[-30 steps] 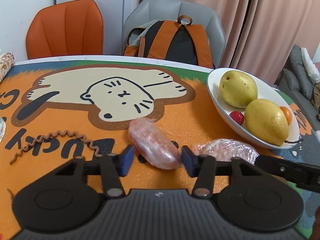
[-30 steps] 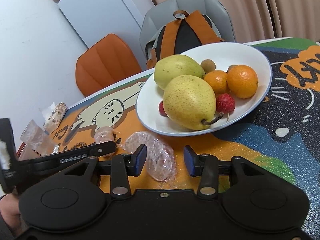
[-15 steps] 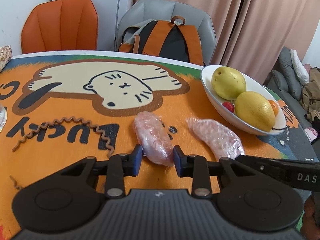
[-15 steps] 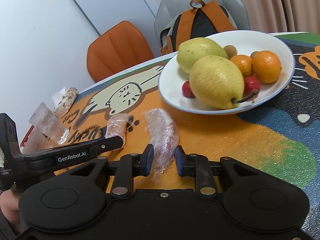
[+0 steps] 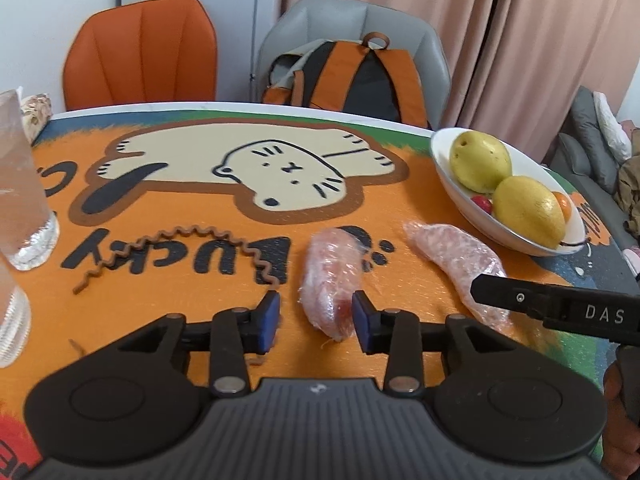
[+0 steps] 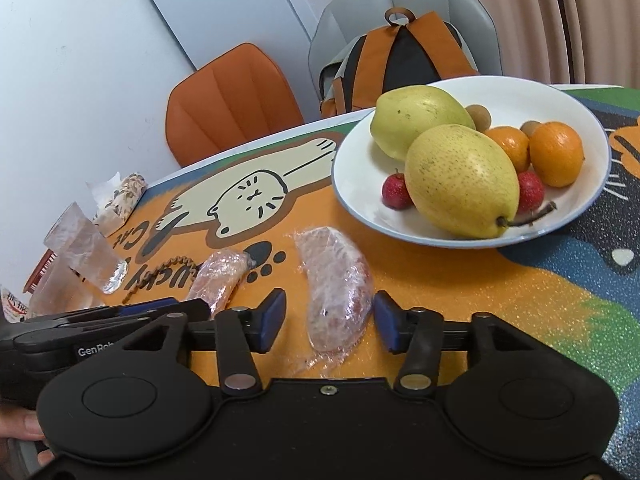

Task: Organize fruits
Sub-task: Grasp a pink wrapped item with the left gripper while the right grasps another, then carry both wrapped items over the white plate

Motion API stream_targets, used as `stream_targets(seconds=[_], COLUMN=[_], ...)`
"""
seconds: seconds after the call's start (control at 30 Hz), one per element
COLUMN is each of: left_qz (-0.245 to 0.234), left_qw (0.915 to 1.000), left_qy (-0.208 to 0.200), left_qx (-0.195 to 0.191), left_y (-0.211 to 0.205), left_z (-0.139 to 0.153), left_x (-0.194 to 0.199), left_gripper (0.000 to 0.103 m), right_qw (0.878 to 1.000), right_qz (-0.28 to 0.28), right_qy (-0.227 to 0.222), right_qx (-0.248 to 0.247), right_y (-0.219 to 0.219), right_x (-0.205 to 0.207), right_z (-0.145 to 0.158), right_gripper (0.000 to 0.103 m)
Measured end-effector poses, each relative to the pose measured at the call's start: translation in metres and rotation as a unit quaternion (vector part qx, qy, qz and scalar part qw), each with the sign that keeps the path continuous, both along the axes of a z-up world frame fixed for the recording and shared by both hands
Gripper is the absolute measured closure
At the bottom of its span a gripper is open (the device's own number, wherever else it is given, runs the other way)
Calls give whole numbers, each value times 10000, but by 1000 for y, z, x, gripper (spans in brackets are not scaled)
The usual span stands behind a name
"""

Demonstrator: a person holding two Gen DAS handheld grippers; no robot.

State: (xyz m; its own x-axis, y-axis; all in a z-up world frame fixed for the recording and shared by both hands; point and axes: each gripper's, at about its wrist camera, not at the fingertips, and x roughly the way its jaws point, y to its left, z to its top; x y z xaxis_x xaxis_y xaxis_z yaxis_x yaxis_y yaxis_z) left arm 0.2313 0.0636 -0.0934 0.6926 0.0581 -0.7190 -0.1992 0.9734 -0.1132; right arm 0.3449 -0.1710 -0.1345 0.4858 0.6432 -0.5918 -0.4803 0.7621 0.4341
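Two pink fruit pieces wrapped in clear film lie on the orange cat mat. My left gripper (image 5: 315,322) is open, its blue pads on either side of the near end of the left wrapped piece (image 5: 330,276). My right gripper (image 6: 330,321) is open around the near end of the right wrapped piece (image 6: 334,292), which also shows in the left wrist view (image 5: 456,264). A white bowl (image 6: 400,220) to the right holds two yellow pears (image 6: 460,180), oranges (image 6: 556,152) and small red fruits (image 6: 396,192).
Two clear glasses (image 5: 22,184) stand at the left edge. A brown wavy cord (image 5: 172,252) lies on the mat. An orange chair (image 5: 140,52) and a grey chair with a backpack (image 5: 348,76) stand behind the table. A snack packet (image 6: 124,196) lies far left.
Both grippers were closed onto the wrapped pieces half a second ago and have now opened. Both have drawn back slightly, and the pieces rest on the mat.
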Motion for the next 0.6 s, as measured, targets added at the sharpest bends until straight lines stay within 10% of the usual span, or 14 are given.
stream_targets(seconds=[0.6], left_qz=[-96], left_qw=[9994], left_qy=[-52], left_qx=[327], left_y=[-13], left_z=[-6], left_x=[23], left_gripper=[61], right_qw=[9988], right_qz=[86], right_qy=[-319], right_qx=[-359], right_y=[21], right_x=[7], right_z=[1], right_gripper=[48])
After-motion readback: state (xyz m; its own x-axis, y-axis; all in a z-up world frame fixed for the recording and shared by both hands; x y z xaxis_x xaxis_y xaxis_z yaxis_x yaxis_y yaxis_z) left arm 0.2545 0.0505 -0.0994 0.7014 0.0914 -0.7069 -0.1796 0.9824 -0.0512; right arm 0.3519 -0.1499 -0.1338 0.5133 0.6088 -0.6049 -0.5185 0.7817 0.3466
